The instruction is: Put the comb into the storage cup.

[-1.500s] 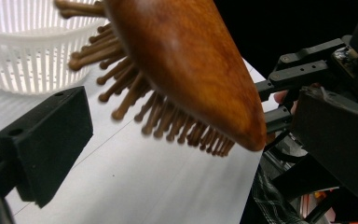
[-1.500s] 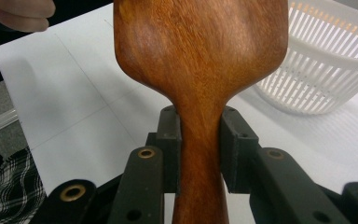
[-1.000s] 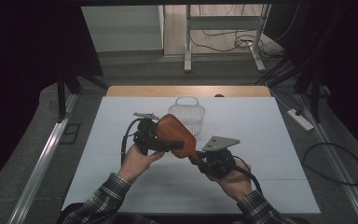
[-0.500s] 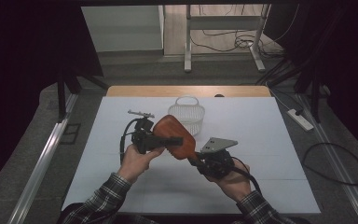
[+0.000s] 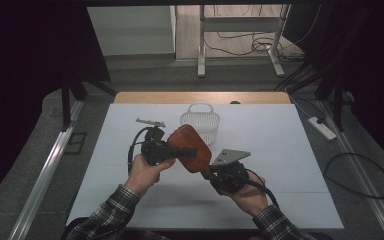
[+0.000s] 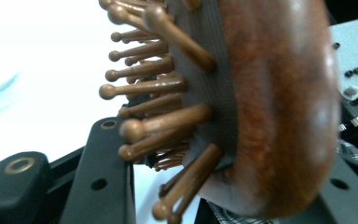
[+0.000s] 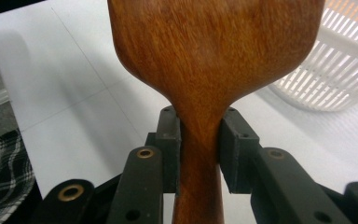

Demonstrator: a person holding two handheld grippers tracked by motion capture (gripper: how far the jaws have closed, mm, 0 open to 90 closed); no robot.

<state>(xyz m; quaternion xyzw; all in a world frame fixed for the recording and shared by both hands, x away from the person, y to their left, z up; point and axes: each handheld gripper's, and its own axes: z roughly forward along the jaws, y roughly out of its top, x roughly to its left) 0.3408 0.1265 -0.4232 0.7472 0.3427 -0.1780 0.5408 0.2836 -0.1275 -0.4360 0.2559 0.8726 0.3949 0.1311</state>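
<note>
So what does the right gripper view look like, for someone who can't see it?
The right gripper clamps its two black jaws on the handle of a wooden hairbrush, seen from its smooth back. A white basket sits behind on the white table.

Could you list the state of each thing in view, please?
Wooden hairbrush: held off the table by both grippers.
Right gripper: shut on the brush handle.
Left gripper: just closed on the brush head, bristle side.
White basket: upright on the table, handle raised.
</note>
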